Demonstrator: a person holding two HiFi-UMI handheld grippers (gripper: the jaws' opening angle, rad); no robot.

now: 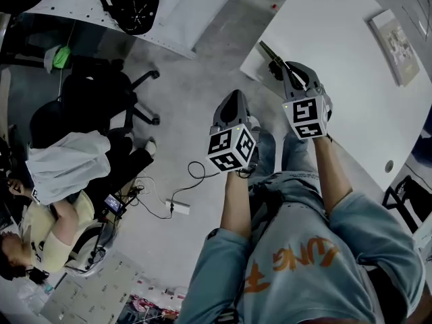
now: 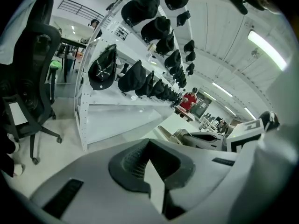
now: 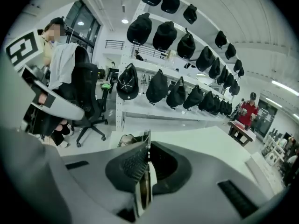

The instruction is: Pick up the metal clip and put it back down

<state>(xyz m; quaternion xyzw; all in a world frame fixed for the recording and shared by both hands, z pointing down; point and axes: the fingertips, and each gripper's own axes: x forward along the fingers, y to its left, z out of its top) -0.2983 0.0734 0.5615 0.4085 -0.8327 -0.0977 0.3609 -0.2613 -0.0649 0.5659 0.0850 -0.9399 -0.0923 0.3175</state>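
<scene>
1. Little writing can be read. The orange letters (image 1: pixel 297 258) on your blue shirt lie upside down to the head view and cannot be made out for sure. Each marker cube, left (image 1: pixel 231 148) and right (image 1: pixel 305 117), carries black-and-white square codes and no words.
2. A black cap (image 3: pixel 127 84) on the white rack (image 3: pixel 122 107) bears a pale emblem, too small to read. The print on the booklet (image 1: pixel 396 38) at the table's far side is also too small to read.
3. Your right tool (image 1: pixel 282 69) (image 3: pixel 147 158) is clamped on the metal clip (image 1: pixel 270 52) (image 3: pixel 147 141). The right gripper view shows the clip edge-on as a thin plate pinched between the ribbed pads, its end standing just past the jaw tips.
4. From the head view, the clip juts forward from that tool over the near corner of the white table (image 1: pixel 337 46) (image 3: pixel 201 139). You cannot tell from any view whether it touches the top.
5. Your left tool (image 1: pixel 233 101) (image 2: pixel 150 169) is closed with nothing in it, pads pressed together. It is held over the floor, beside the right tool and clear of the table.
6. Rows of black caps line the rack in both gripper views.
</scene>
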